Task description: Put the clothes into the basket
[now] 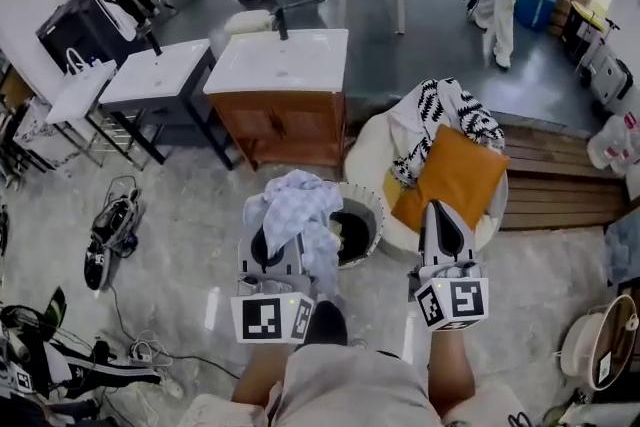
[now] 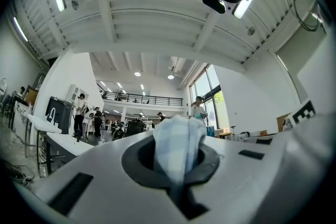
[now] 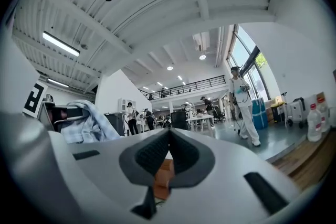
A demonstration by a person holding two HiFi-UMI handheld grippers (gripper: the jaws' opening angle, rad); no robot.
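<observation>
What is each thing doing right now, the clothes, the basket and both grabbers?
left gripper: shut on the checked cloth.
checked cloth: pinched, hanging bunched by the basket.
right gripper: shut on the orange cloth.
orange cloth: held up in front of the white seat.
basket: upright on the floor, top open.
black-and-white garment: crumpled on the white seat, not held.

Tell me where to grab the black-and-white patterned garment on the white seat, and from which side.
Take the black-and-white garment by its bunched upper fold, probably coming from above. There it heaps loosely on the white seat, while its lower part is hidden behind the orange cloth that the right gripper pinches.
</observation>
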